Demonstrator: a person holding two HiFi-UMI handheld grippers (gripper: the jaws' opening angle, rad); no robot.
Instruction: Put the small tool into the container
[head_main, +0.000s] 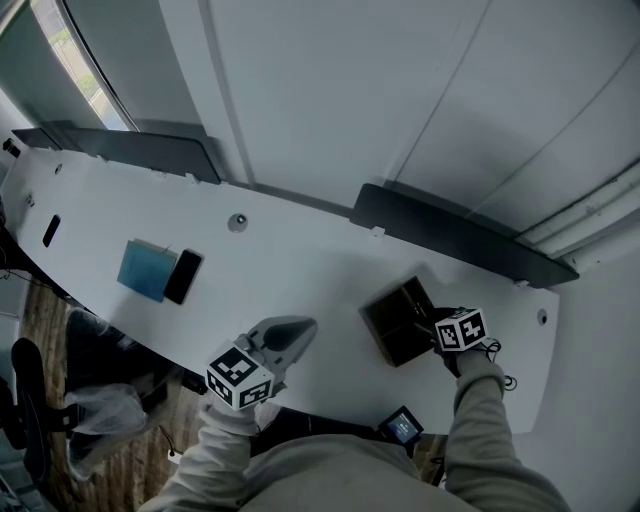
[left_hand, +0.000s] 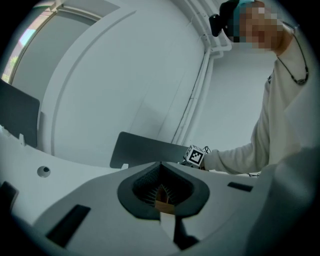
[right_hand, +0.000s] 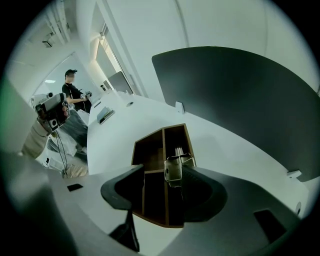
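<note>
White is the long curved desk. At its left part lies a blue pad, and a black phone lies just beside it on the right, touching its edge or nearly so.

Nearer to the person, the left hand-held gripper hangs over the front of the desk. Its jaws are pressed together at the tip, and I see nothing pinched between them.

Below the desk's front edge, between the two sleeves, there is a small device with a lit screen.

Further right stands the dark brown wooden container, an open box with dividers that make several compartments. The right hand-held gripper is above it with the jaws spread wide, one on each side of the middle divider. They pinch nothing. The small tool, a silver metal piece, is upright inside the container, at the cross divider on the right side, just beside the inner tip of the right jaw. Whether it touches that jaw, or stands on the bottom, I cannot tell.
</note>
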